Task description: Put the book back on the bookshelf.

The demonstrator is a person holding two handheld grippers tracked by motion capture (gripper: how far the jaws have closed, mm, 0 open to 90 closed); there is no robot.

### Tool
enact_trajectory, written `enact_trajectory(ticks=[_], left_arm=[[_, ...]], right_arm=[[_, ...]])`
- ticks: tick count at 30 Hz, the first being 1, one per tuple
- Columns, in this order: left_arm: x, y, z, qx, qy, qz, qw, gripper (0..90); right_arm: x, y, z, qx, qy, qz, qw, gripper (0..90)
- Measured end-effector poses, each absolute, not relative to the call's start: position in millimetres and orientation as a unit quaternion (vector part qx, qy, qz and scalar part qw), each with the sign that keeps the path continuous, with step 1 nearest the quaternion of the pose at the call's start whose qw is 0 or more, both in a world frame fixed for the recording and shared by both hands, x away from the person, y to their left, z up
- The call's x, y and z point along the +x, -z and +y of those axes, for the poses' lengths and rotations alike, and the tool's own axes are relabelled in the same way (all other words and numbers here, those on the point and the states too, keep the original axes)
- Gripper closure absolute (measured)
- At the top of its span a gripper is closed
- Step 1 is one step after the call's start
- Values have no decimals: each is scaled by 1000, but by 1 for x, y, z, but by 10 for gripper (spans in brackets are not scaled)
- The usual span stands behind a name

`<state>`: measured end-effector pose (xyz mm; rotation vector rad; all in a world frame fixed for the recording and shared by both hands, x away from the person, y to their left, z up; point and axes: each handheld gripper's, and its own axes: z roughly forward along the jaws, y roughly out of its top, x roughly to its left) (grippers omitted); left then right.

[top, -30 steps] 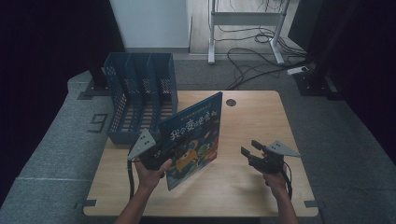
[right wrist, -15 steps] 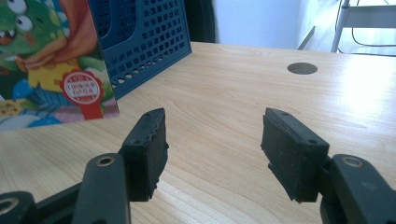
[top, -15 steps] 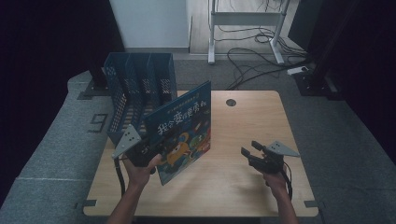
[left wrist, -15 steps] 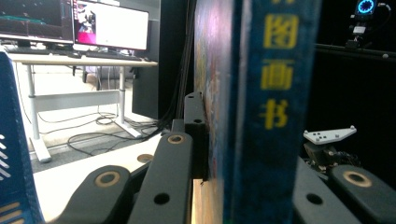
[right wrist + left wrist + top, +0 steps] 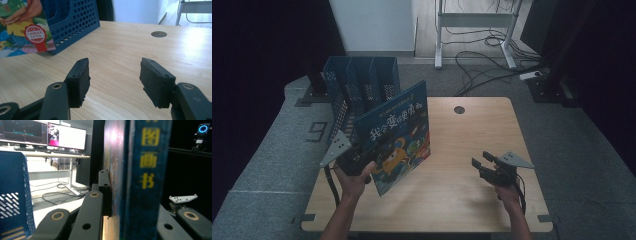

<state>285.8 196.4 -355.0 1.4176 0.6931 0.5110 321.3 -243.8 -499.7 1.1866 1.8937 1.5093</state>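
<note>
There is one blue picture book with a colourful cartoon cover, one blue perforated plastic file rack, one light wooden table and two black two-jaw grippers.

Your upright blue picture book and blue perforated plastic file rack block the left; the right half of the wooden tabletop is free.

Table: file rack at far left corner. Book held up on edge, just near and right of rack, above table's left half. Left gripper at book's near left edge. Right gripper near right, well apart from book.
</note>
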Motion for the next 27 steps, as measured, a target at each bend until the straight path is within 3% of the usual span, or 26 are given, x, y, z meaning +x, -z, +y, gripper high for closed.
enact_trajectory(ticks=[27], left_arm=[[284,341,230,600,-255,328,684,822]], right_arm=[[323,506,-247,437,-536,689,217,403]])
